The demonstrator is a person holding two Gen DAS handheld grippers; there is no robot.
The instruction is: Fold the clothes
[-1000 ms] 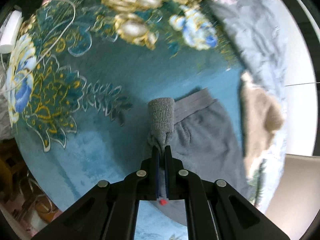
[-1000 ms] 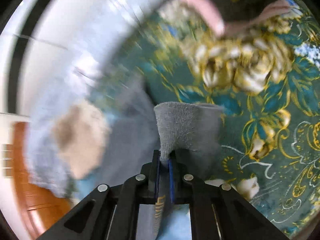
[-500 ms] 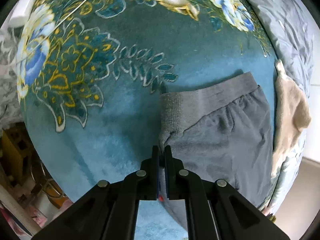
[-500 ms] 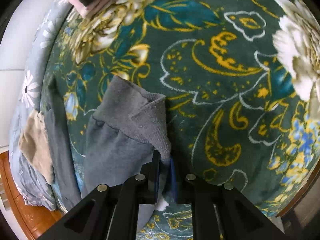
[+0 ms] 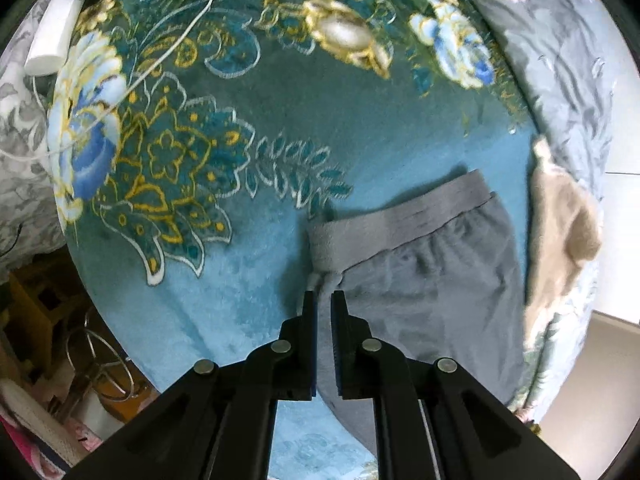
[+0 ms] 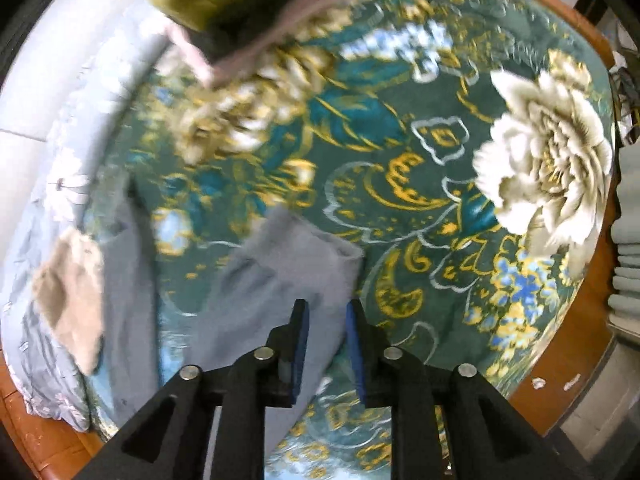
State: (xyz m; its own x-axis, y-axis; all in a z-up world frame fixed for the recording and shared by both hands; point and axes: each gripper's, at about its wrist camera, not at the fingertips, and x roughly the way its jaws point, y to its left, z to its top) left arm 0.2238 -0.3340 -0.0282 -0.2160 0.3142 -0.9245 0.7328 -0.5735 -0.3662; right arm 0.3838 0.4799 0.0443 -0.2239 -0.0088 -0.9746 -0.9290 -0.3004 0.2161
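Grey pants lie on a teal floral blanket, waistband flat at the far end. My left gripper hovers at the waistband's left corner, jaws slightly apart, a fold of cloth just at the tips. In the right wrist view the same pants lie flat with the cuff end ahead. My right gripper is open above the cloth and holds nothing.
A beige garment lies right of the pants on a grey floral sheet; it also shows in the right wrist view. A white cable and white box lie far left. An olive and pink bundle sits at the blanket's far side.
Both grippers lowered the lifted grey cloth onto the blanket and opened. The right gripper let go fully and drew back; the left jaws parted slightly.
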